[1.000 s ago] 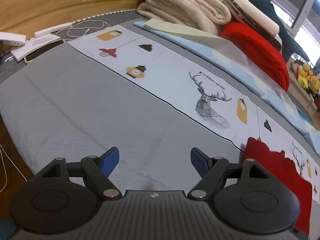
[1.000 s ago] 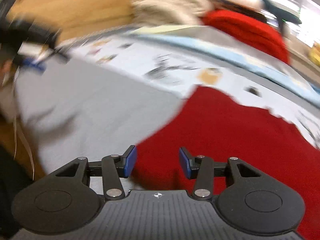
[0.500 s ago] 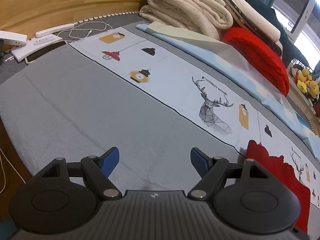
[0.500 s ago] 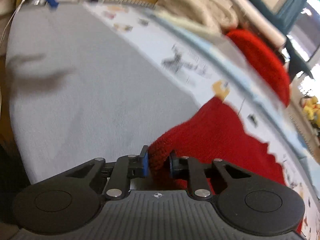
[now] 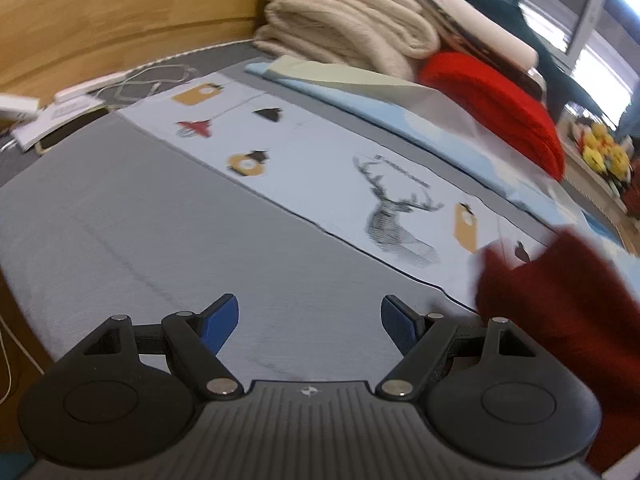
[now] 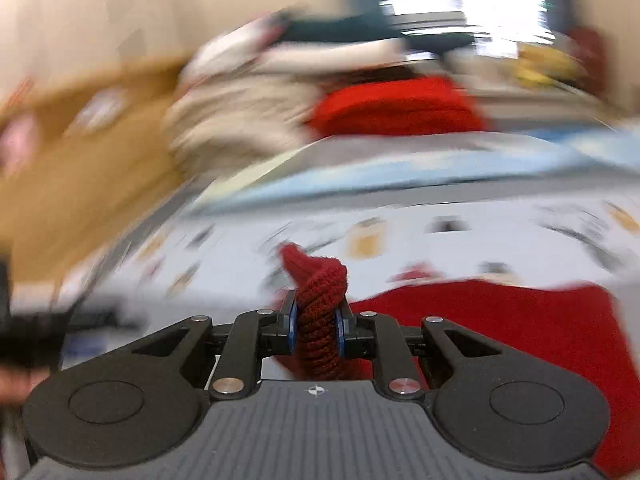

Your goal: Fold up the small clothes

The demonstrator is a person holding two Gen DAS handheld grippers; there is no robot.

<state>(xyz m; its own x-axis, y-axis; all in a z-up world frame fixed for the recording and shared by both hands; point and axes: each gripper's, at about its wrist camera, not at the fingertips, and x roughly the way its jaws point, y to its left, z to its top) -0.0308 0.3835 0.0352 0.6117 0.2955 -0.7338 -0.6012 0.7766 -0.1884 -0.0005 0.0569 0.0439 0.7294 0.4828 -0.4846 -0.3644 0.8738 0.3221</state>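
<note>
While the right gripper (image 6: 317, 330) pinches a twisted, rope-like bunch of the red knit (image 6: 320, 312) between its blue pads, the rest of that ribbed, chunky cloth spreads flat to the right and nearer, over the sheet (image 6: 400, 240). Seen from the left wrist, the knit (image 5: 560, 312) shows as a dark red, blurred mass at the right edge, partly lifted above the bed, just right of the left gripper (image 5: 310, 326). That gripper holds nothing: its two blue, finely ridged pads (image 5: 222, 320) stand wide apart above smooth grey fabric (image 5: 140, 220), which lies flat with a faint crease running far to near. Beyond a thin dark seam, the pale printed sheet (image 5: 320, 152) runs in a band from far left to near right, bearing a line-drawn deer head (image 5: 394, 220), yellow tags and small lamp shapes. At the far side, a stack of cream blankets (image 5: 344, 28), soft and thickly rolled at the folds, sits beside a rounded red cushion (image 5: 492, 100). A light blue folded cloth (image 5: 360, 96) lies in front of them. At the far left, white cables (image 5: 148, 84) and flat white devices rest against a curved wooden headboard (image 5: 120, 8). The right wrist view is heavily motion-blurred, so only the knit's cabled texture at the pads reads sharply.
</note>
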